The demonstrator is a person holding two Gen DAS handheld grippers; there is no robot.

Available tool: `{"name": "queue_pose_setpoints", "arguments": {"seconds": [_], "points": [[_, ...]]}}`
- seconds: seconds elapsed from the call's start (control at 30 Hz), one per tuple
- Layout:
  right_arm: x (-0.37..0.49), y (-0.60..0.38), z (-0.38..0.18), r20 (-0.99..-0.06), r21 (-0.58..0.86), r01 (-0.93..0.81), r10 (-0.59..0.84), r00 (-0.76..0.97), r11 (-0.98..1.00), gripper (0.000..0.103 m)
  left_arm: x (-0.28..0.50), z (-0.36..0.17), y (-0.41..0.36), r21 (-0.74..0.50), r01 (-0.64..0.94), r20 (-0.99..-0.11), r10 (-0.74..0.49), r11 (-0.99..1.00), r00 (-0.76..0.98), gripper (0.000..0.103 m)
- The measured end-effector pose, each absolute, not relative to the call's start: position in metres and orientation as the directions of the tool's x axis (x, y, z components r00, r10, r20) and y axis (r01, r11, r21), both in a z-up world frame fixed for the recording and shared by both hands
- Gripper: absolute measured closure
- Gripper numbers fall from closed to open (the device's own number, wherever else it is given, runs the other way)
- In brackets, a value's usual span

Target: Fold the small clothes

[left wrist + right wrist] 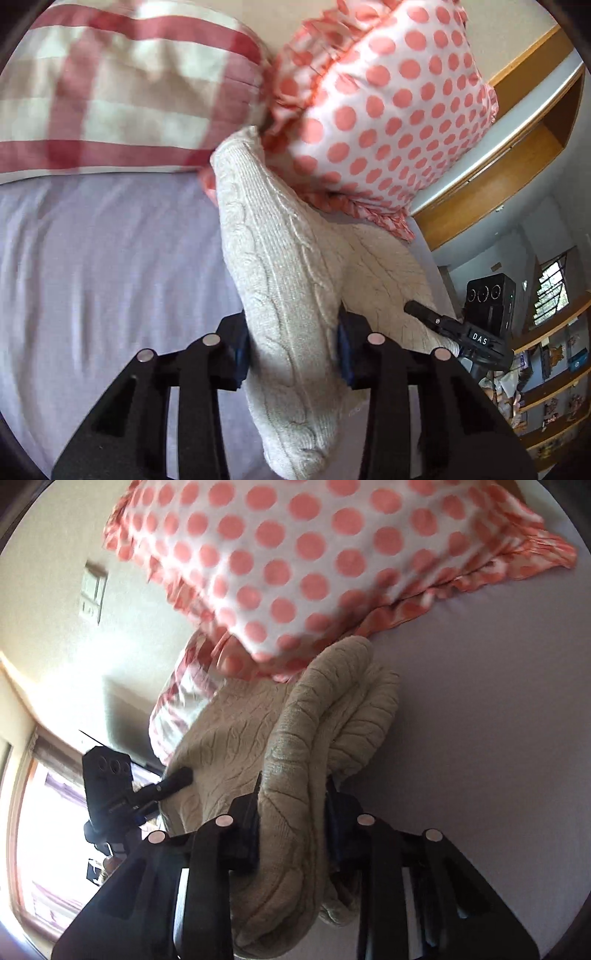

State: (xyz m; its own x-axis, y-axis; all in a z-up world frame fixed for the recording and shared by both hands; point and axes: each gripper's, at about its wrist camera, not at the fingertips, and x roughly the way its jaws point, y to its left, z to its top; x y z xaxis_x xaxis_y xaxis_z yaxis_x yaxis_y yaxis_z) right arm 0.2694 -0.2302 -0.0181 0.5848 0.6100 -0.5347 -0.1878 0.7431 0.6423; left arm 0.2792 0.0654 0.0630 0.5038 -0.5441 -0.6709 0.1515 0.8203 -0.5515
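Observation:
A cream cable-knit sweater (280, 280) lies bunched on a lilac bed sheet (103, 266), reaching up to the pillows. My left gripper (291, 354) is shut on a thick fold of it. In the right wrist view my right gripper (291, 823) is shut on another bunched fold of the same sweater (317, 731). Each gripper shows in the other's view: the right one (476, 332) at the sweater's right side, the left one (122, 794) at its left side.
A pink polka-dot pillow (391, 103) with a frill overlaps the sweater's far end. A red-and-cream checked pillow (110, 85) lies to its left. Wooden shelves (517, 140) and a bookcase stand at the right. A window (37, 830) is at the left.

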Motion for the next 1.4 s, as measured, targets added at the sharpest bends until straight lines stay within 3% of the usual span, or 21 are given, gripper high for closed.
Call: {"name": "queue_pose_setpoints", "arguments": {"seconds": [0.1,0.17,0.23,0.3,0.37,0.4,0.53,0.67,0.73,0.77,0.83,0.97,1.1,1.23,1.4], "points": [[0.281,-0.192,-0.03,-0.635,0.523,-0.179,0.521,0.571,0.834,0.061,0.276,0.042,0.093,-0.466,0.068,-0.748,-0.434,0.882,0.502,0.055],[0.272,-0.187,-0.016,-0.648,0.465,-0.175,0.468,0.601,0.868,0.055,0.269,0.044,0.096,-0.463,0.079,-0.728,-0.43,0.883,0.534,0.052],[0.25,-0.193,0.009,-0.602,0.41,-0.177,0.412,0.684,0.895,0.053,0.248,0.07,0.096,-0.396,0.119,-0.69,-0.381,0.911,0.616,0.054],[0.231,-0.198,0.032,-0.499,0.461,-0.251,0.483,0.72,0.851,0.04,0.227,0.096,0.088,-0.403,0.204,-0.609,-0.428,0.892,0.668,0.05],[0.226,-0.189,0.042,-0.446,0.518,-0.336,0.584,0.678,0.786,0.018,0.221,0.107,0.065,-0.422,0.28,-0.571,-0.493,0.862,0.657,0.032],[0.232,-0.18,0.041,-0.463,0.528,-0.349,0.606,0.647,0.775,0.016,0.222,0.107,0.052,-0.42,0.307,-0.579,-0.513,0.854,0.634,0.031],[0.268,-0.162,-0.003,-0.63,0.521,-0.212,0.54,0.557,0.827,0.015,0.251,0.062,0.002,-0.373,0.27,-0.709,-0.461,0.888,0.534,0.027],[0.265,-0.164,0.005,-0.61,0.519,-0.195,0.52,0.598,0.832,0.016,0.245,0.052,-0.016,-0.239,0.278,-0.742,-0.359,0.93,0.566,0.026],[0.236,-0.162,0.024,-0.602,0.433,-0.217,0.459,0.653,0.875,0.013,0.224,0.063,-0.012,-0.206,0.299,-0.729,-0.35,0.932,0.588,0.023],[0.221,-0.16,0.031,-0.604,0.362,-0.212,0.402,0.688,0.908,0.002,0.211,0.068,-0.005,-0.192,0.304,-0.719,-0.344,0.933,0.604,0.016],[0.191,-0.16,0.035,-0.609,0.227,-0.173,0.279,0.742,0.958,0.001,0.186,0.072,0.011,-0.142,0.28,-0.712,-0.294,0.949,0.638,0.002],[0.164,-0.154,0.01,-0.682,0.019,-0.087,0.077,0.727,0.996,0.001,0.163,0.057,0.032,-0.008,0.183,-0.766,-0.124,0.983,0.63,0.002],[0.168,-0.141,-0.021,-0.76,-0.023,-0.088,0.04,0.649,0.996,0.001,0.161,0.032,0.038,0.09,0.155,-0.815,-0.017,0.984,0.579,0.002],[0.168,-0.136,-0.034,-0.787,-0.039,-0.082,0.02,0.617,0.996,0.001,0.166,0.014,0.039,0.107,0.154,-0.849,0.01,0.982,0.528,0.002],[0.166,-0.141,-0.037,-0.781,-0.03,-0.06,0.015,0.625,0.998,0.001,0.171,0.01,0.054,0.014,0.138,-0.862,-0.058,0.99,0.504,0.002]]}}
